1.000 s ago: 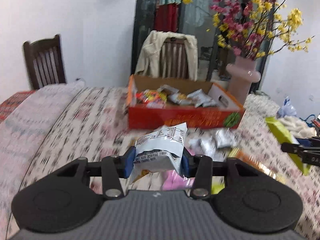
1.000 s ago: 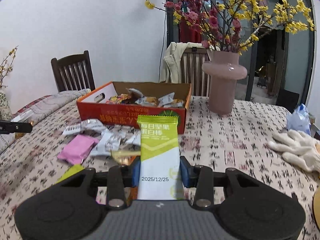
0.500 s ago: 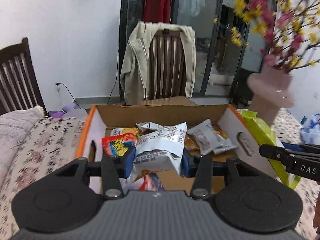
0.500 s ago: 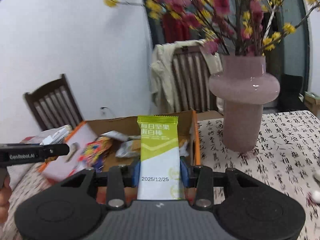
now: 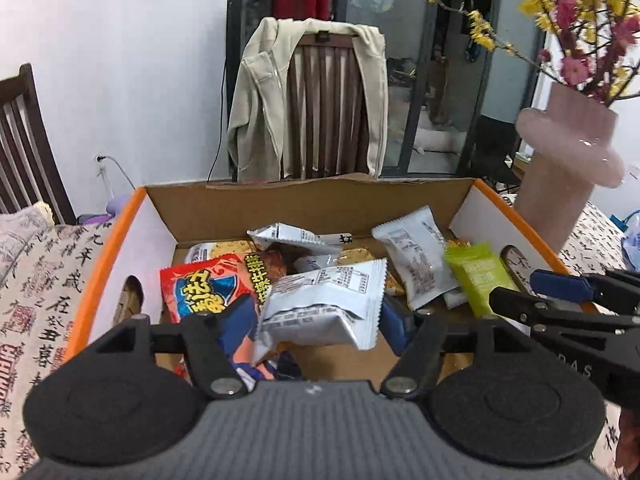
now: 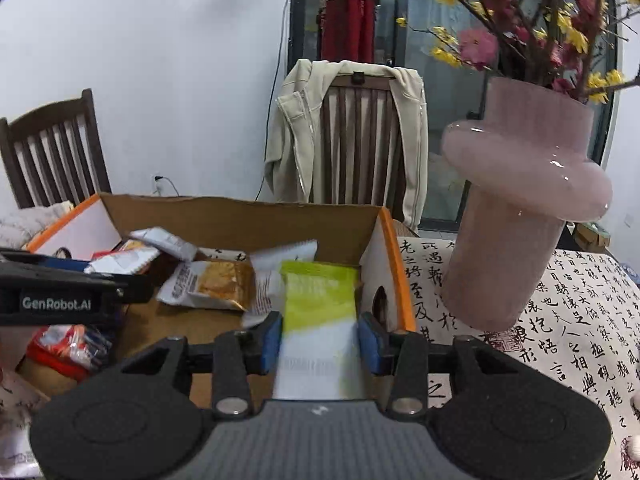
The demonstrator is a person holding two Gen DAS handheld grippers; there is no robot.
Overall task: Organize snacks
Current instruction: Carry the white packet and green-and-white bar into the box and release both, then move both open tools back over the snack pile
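Observation:
An orange cardboard box holds several snack packets. My left gripper is over the box with its jaws spread; a white snack packet sits loose between them. My right gripper is over the box's right end with its jaws spread wider than the green-and-white bar packet between them. That green bar and the right gripper also show in the left wrist view. The left gripper shows at the left of the right wrist view.
A pink vase with flowering branches stands just right of the box. A chair with a beige jacket is behind the box, another wooden chair at the far left. The tablecloth has black calligraphy.
Both grippers moved forward and down over the box. Both jaws opened and the white packet and green bar are slipping free.

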